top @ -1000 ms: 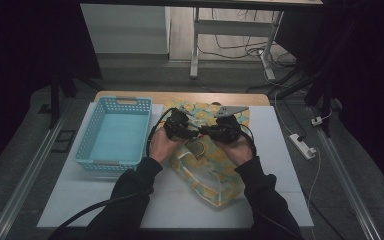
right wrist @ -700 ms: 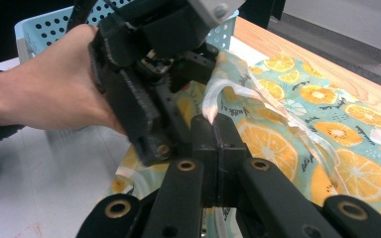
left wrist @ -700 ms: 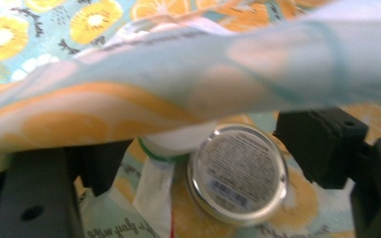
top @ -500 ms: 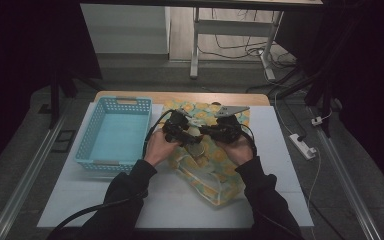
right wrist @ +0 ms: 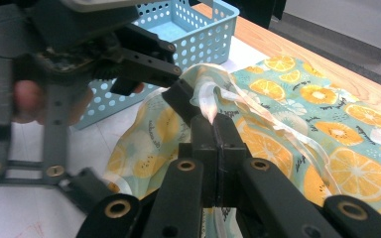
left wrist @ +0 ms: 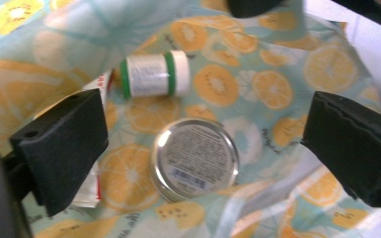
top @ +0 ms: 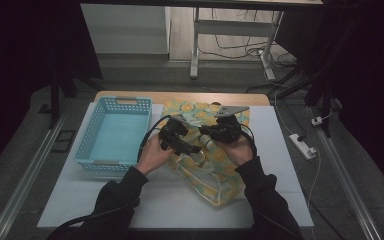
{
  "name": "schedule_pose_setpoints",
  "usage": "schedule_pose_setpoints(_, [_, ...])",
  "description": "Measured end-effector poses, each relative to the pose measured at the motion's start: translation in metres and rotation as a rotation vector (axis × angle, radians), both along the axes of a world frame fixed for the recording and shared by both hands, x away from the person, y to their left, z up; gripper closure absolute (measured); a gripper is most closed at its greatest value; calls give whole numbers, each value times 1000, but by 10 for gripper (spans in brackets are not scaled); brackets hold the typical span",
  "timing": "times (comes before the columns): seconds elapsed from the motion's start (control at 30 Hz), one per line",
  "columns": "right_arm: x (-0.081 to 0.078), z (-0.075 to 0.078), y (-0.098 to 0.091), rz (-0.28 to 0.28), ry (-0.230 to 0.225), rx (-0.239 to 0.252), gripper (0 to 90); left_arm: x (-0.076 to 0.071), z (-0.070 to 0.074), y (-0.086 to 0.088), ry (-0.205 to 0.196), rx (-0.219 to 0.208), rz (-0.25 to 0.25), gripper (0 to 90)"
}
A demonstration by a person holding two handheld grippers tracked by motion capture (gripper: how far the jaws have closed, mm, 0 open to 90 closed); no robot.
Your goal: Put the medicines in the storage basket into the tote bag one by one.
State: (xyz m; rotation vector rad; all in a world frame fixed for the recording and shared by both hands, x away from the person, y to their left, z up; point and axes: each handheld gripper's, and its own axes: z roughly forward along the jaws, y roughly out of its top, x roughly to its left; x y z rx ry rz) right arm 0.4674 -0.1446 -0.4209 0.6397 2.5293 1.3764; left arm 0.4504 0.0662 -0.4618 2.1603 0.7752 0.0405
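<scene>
A fruit-print bag lies on the white table. My right gripper is shut on the bag's pale strap and holds the mouth up. My left gripper hangs over the opening; its jaws have just been opening and stand wide apart with nothing pressed between them. Below them, inside the bag, lie a round silver tin, a white bottle with green bands and a red-and-white packet. In the high view both grippers, left and right, meet over the bag's middle.
A light blue perforated basket stands left of the bag, close to my left hand; it also rises behind the left gripper in the right gripper view. A wooden strip edges the table's far side. A power strip lies on the floor at right.
My left gripper's jaws have spread and it has drawn slightly back toward the person. The right gripper has kept still on the strap.
</scene>
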Motion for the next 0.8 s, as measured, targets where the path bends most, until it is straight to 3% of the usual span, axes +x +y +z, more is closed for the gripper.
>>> schedule_pose_setpoints(0.5, [0, -1, 1, 5, 3, 0, 900, -25, -4, 12, 6, -28, -61, 0])
schedule_pose_setpoints(0.8, [-1, -2, 2, 7, 6, -8, 900, -35, -13, 19, 16, -32, -65, 0])
